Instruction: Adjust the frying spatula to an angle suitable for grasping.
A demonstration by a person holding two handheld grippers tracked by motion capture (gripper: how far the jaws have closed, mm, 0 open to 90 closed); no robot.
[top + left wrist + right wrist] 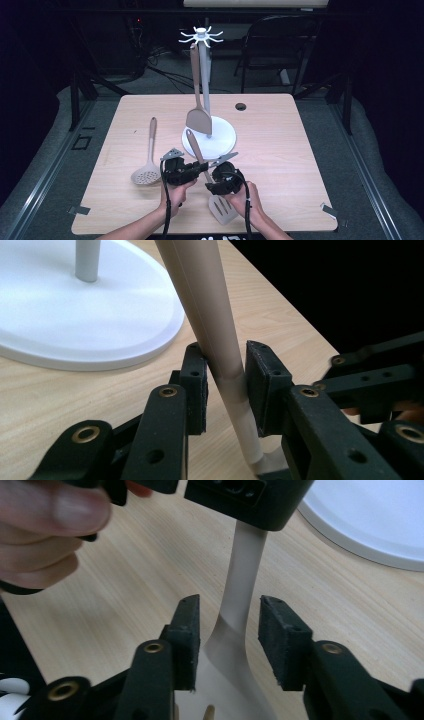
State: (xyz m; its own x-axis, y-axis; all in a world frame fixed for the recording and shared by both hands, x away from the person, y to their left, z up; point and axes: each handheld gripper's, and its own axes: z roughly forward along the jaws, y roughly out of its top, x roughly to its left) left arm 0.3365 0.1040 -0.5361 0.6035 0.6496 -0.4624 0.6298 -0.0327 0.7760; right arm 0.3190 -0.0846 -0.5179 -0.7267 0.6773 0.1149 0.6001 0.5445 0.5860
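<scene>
L tongs (225,385) grip slotted turner (220,205); spatula (198,117) hangs on rack (220,142).

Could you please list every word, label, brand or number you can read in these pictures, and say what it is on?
None can be read: the table, the white stand, the spatula and both grippers bear no legible text. White marks at the high view's bottom edge are cut off.

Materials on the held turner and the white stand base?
Turner: the handle is matte beige, likely silicone or soft plastic, with no glare and a faint moulded seam along its length; the neck looks paler.
Stand base: smooth white, with a soft sheen and a rounded rim, so painted metal or plastic; I can't tell which.
</scene>
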